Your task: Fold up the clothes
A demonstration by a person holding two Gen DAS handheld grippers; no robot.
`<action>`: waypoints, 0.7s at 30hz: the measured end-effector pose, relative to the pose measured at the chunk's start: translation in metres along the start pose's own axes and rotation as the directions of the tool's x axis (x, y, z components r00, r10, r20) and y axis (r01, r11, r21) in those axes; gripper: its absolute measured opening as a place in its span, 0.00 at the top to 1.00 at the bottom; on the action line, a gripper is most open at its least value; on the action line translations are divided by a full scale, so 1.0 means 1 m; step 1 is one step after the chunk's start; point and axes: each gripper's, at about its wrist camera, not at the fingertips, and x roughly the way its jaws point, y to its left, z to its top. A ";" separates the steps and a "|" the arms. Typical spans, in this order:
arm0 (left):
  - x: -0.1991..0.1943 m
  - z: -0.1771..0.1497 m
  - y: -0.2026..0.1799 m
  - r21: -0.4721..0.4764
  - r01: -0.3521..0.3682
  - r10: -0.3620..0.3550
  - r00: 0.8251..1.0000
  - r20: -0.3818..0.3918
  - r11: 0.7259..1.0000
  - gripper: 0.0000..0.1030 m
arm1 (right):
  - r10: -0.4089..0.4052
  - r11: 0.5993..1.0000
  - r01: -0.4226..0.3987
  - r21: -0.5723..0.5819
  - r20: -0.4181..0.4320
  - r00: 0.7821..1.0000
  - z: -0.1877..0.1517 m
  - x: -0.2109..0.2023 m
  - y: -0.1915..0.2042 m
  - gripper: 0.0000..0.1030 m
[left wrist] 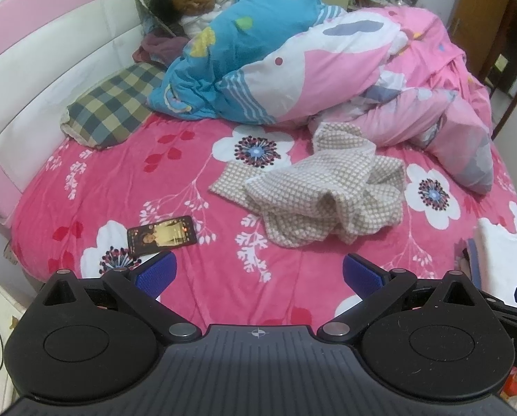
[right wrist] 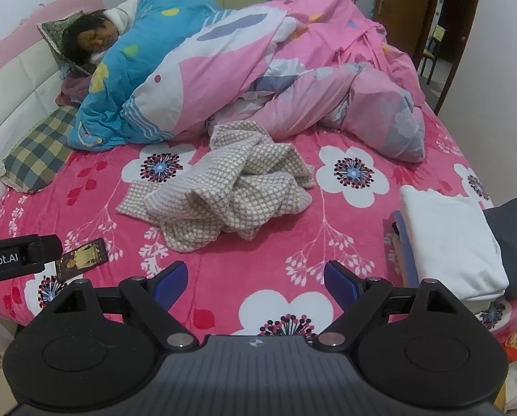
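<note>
Pink floral sheet (right wrist: 223,298) across the bed. Phone (left wrist: 161,235) face up near the front left (screen lit). Plaid pillow (left wrist: 112,111) against the headboard (left wrist: 50,69). Beyond, a person (right wrist: 85,40) asleep under a blue-and-pink quilt (right wrist: 223,69).

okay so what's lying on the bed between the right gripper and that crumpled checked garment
Nothing: between the open right gripper and the checked garment there is only bare flowered bedsheet, shown in the right wrist view.

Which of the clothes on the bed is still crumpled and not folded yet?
The beige-and-white checked garment in the middle of the bed lies in a rumpled heap. The white one and the dark grey one at the right edge are folded flat.
</note>
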 end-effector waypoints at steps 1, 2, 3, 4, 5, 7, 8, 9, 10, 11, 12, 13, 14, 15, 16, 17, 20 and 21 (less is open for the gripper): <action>0.000 0.000 0.000 -0.001 0.002 -0.002 1.000 0.000 1.000 0.00 | 0.000 1.000 0.000 0.000 -0.001 1.000 0.001 0.001 -0.001 0.14; 0.001 0.000 0.000 -0.004 0.004 -0.004 1.000 -0.002 1.000 0.00 | -0.002 1.000 0.002 -0.001 -0.001 1.000 0.001 0.001 -0.001 0.14; 0.001 -0.001 0.000 -0.007 0.006 -0.006 1.000 -0.003 1.000 0.00 | -0.003 1.000 0.003 -0.001 -0.001 1.000 0.001 0.001 -0.001 0.14; 0.002 -0.001 0.000 -0.011 0.011 -0.011 1.000 -0.004 1.000 0.00 | -0.003 1.000 0.003 -0.001 -0.002 1.000 0.001 0.001 -0.001 0.14; 0.002 -0.001 0.001 -0.014 0.015 -0.015 1.000 -0.004 1.000 0.00 | -0.003 1.000 0.003 0.000 -0.002 1.000 0.001 0.001 -0.001 0.14; 0.002 -0.001 0.002 -0.022 0.025 -0.025 1.000 -0.001 0.999 0.00 | -0.004 1.000 0.004 0.001 -0.003 1.000 0.002 0.002 -0.002 0.13; 0.002 -0.001 0.002 -0.026 0.029 -0.029 1.000 0.002 0.999 0.00 | -0.005 1.000 0.005 0.003 -0.002 1.000 0.002 0.002 -0.002 0.13; 0.001 -0.002 0.002 -0.028 0.033 -0.033 0.999 0.002 0.999 0.00 | -0.005 1.000 0.005 0.003 -0.001 1.000 0.002 0.002 -0.002 0.13; 0.001 -0.002 0.002 -0.029 0.037 -0.037 0.999 0.002 0.999 0.00 | -0.005 1.000 0.005 0.004 0.000 1.000 0.002 0.002 -0.002 0.13; 0.001 -0.002 0.003 -0.030 0.041 -0.041 0.999 0.002 0.999 0.00 | -0.005 1.000 0.005 0.005 0.002 1.000 0.002 0.002 -0.002 0.13; 0.000 -0.003 0.002 -0.027 0.042 -0.042 0.999 0.005 0.999 0.00 | -0.004 1.000 0.004 0.006 0.005 1.000 0.003 0.002 -0.003 0.11; 0.000 -0.004 0.001 -0.023 0.036 -0.035 0.999 0.009 0.999 0.00 | -0.005 1.000 0.005 0.007 0.008 1.000 0.003 0.002 -0.003 0.10; -0.001 -0.004 0.001 -0.019 0.029 -0.028 1.000 0.011 0.999 0.00 | -0.009 1.000 0.009 0.007 0.009 1.000 0.003 0.002 -0.002 0.10; -0.001 -0.005 0.000 -0.016 0.024 -0.024 1.000 0.009 1.000 0.00 | -0.014 1.000 0.014 0.007 0.011 1.000 0.003 0.001 -0.002 0.09; 0.000 -0.005 0.000 -0.018 0.023 -0.023 1.000 0.006 1.000 0.00 | -0.018 1.000 0.018 0.007 0.012 1.000 0.003 0.001 -0.002 0.08; 0.000 -0.005 0.001 -0.020 0.023 -0.023 1.000 0.003 1.000 0.00 | -0.022 1.000 0.022 0.007 0.013 1.000 0.003 0.001 -0.002 0.08; 0.001 -0.005 0.003 -0.038 0.014 -0.014 1.000 -0.005 0.999 0.00 | -0.034 0.999 0.034 0.011 0.014 0.999 0.003 0.001 -0.003 0.07; 0.002 -0.005 0.005 -0.045 0.008 -0.008 1.000 -0.006 0.999 0.00 | -0.034 0.999 0.034 0.015 0.013 0.999 0.002 0.001 -0.003 0.07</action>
